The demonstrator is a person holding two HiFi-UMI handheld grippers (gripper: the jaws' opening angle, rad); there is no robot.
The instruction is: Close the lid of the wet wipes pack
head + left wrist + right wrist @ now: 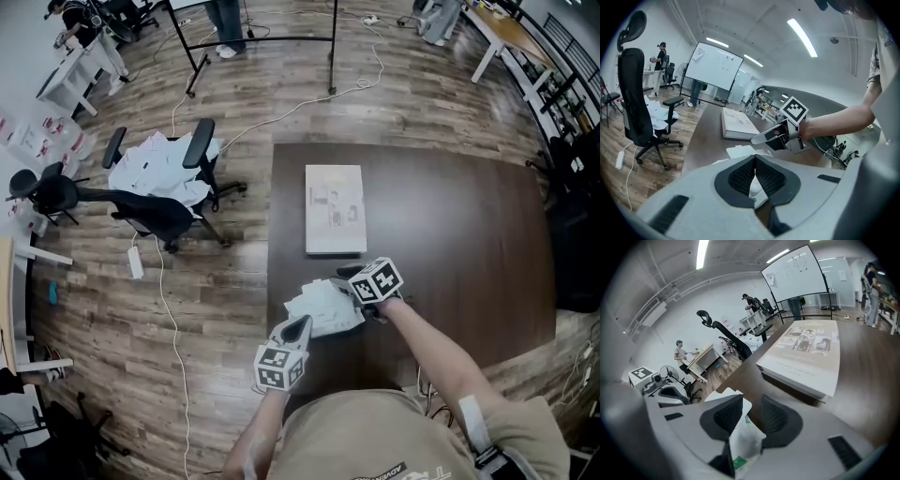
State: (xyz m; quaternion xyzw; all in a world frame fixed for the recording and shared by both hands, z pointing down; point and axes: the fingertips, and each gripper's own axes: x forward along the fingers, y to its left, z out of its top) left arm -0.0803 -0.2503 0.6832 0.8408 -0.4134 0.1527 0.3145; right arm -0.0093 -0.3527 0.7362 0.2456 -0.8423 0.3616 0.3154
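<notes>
Because the wipes pack (pixel 323 309) seems soft and light, my left gripper (pixel 754 171) and right gripper (pixel 751 416) each pinch its film shut. I'd press the stiffer lid (pixel 740 151) ahead.

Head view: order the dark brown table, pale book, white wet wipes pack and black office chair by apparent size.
1. Dark brown table
2. Black office chair, farther away on the floor
3. Pale book
4. White wet wipes pack, partly hidden

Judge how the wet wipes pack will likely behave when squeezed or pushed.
Probably floppy: the wet wipes pack wrinkles between the jaws of the right gripper. Likely to slide rather than roll, since it lies flat on the smooth table.
</notes>
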